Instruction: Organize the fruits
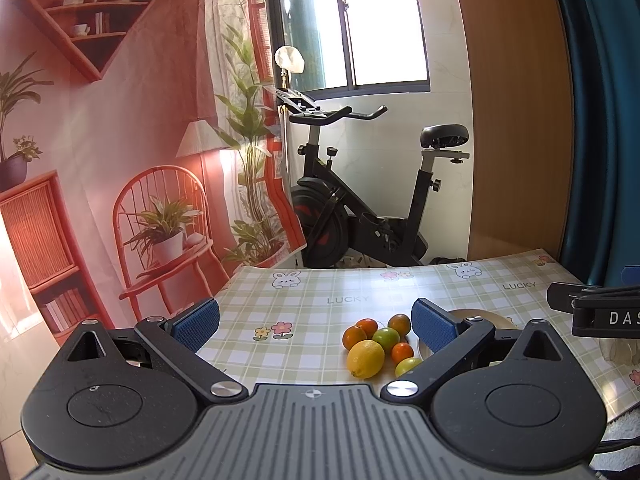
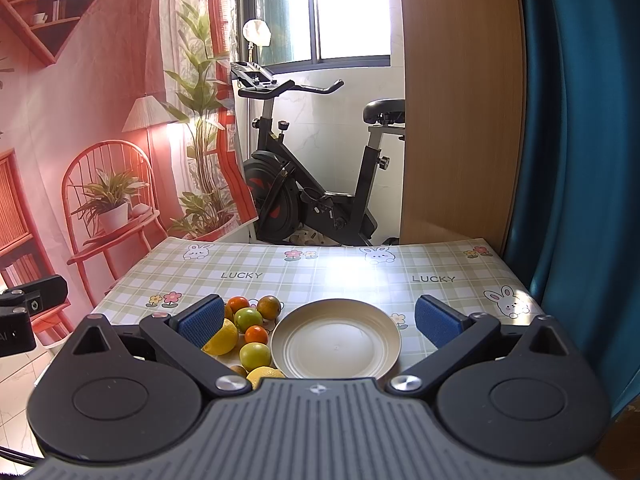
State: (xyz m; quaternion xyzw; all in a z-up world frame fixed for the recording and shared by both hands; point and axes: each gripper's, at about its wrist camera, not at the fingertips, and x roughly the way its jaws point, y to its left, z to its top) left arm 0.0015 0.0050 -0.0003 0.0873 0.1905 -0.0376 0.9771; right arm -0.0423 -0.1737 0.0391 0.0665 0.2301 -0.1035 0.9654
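Note:
A cluster of several citrus fruits lies on the checked tablecloth: a yellow lemon (image 1: 365,359), small oranges (image 1: 367,327) and green ones (image 1: 386,339). In the right wrist view the same pile (image 2: 250,326) sits just left of a cream plate (image 2: 336,338) that holds nothing. My left gripper (image 1: 316,322) hovers open above the table's near left, the fruits nearer its right finger. My right gripper (image 2: 320,316) is open too, with the plate between its fingers and the fruit by its left finger. The left finger hides part of one lemon (image 2: 222,338); the gripper body cuts off another.
The table (image 2: 360,270) carries a green plaid cloth with rabbits and "LUCKY" print. An exercise bike (image 2: 304,184) stands beyond the far edge. A printed backdrop hangs at left, a wooden panel and teal curtain (image 2: 580,160) at right. The other gripper's body (image 1: 600,308) shows at the right edge.

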